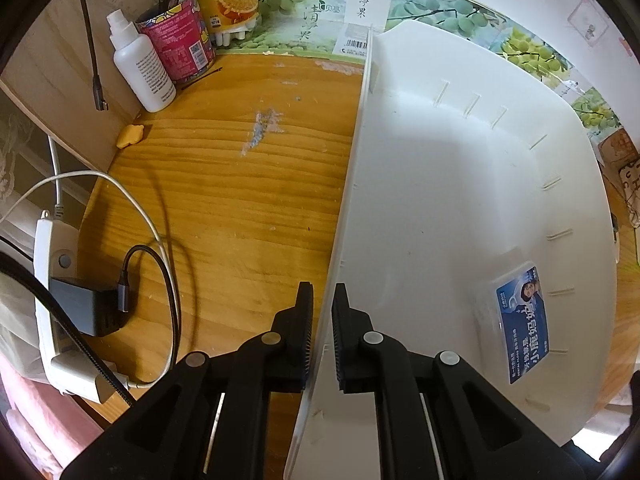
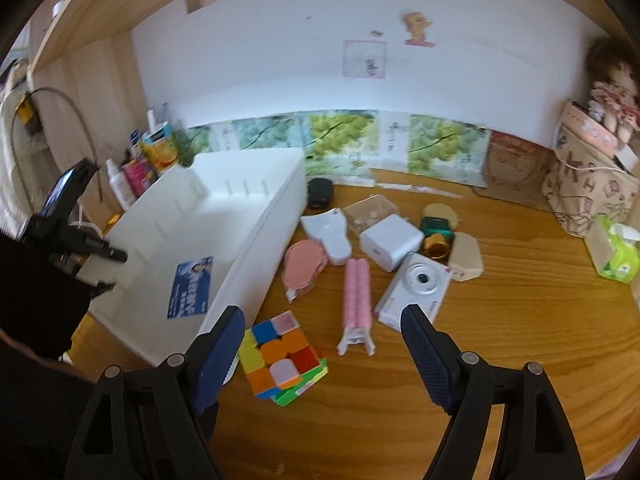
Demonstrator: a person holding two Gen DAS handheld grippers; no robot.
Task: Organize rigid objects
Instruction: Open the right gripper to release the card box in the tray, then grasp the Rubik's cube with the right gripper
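Note:
A white plastic bin (image 1: 460, 184) stands on the wooden desk; it also shows in the right wrist view (image 2: 256, 216). A blue-labelled floss box (image 1: 522, 316) lies inside it, seen too in the right wrist view (image 2: 191, 287). My left gripper (image 1: 323, 332) is shut on the bin's left wall. My right gripper (image 2: 322, 344) is open and empty, hovering over a Rubik's cube (image 2: 282, 356) and a pink-handled tool (image 2: 357, 300). Beyond lie a white camera (image 2: 416, 290), a white charger (image 2: 390, 242), a pink tape dispenser (image 2: 302, 266) and a gold ring-shaped object (image 2: 436, 246).
A power strip (image 1: 60, 312) with cables lies at the desk's left edge. A spray bottle (image 1: 140, 68) and a pen cup (image 1: 176, 40) stand at the back left. A tissue pack (image 2: 614, 254), a fabric bag (image 2: 588, 188) and a doll stand at the right.

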